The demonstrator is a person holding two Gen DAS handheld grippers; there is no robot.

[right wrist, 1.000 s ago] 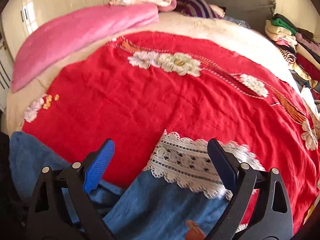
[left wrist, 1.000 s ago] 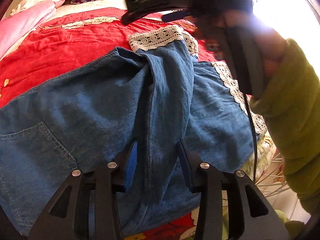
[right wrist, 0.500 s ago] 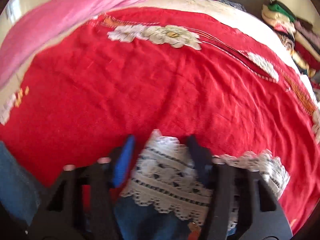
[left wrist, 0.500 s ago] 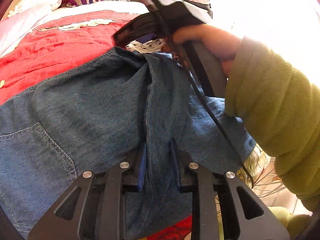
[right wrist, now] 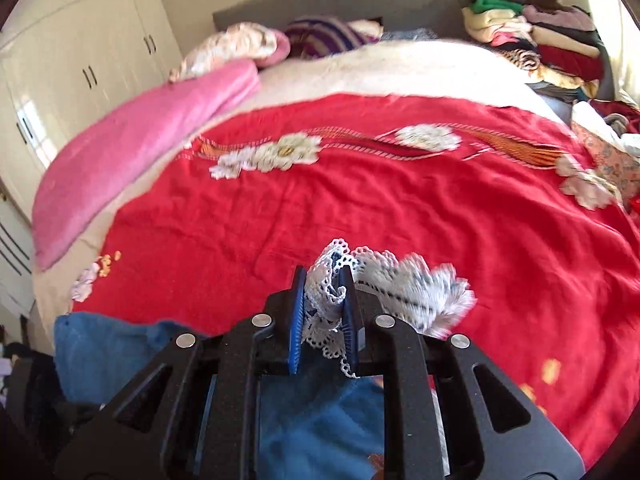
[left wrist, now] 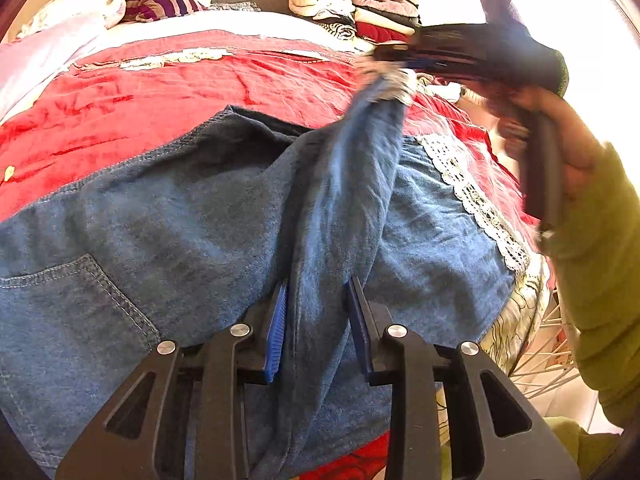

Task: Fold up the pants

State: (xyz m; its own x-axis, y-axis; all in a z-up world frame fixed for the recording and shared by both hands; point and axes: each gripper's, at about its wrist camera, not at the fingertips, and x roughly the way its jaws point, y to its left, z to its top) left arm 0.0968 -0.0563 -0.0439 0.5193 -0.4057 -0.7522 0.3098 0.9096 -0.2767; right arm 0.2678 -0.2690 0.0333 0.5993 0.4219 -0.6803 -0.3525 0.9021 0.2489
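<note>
Two grippers on one pair of pants (left wrist: 168,216): right gripper (right wrist: 323,280) closing on lace hem, left gripper (left wrist: 316,300) opening around fold

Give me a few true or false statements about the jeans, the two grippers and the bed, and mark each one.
1. The right gripper pinches the lace hem of the jeans. True; its jaws are closing on it.
2. The bedspread under the jeans is green. False: it is red.
3. A fold of denim runs between the left gripper fingers. True.
4. Both lace hems are lifted. False: the other hem lies flat on the bed.
5. A pink blanket lies on the jeans. False: it lies apart, at the bed's far side.
</note>
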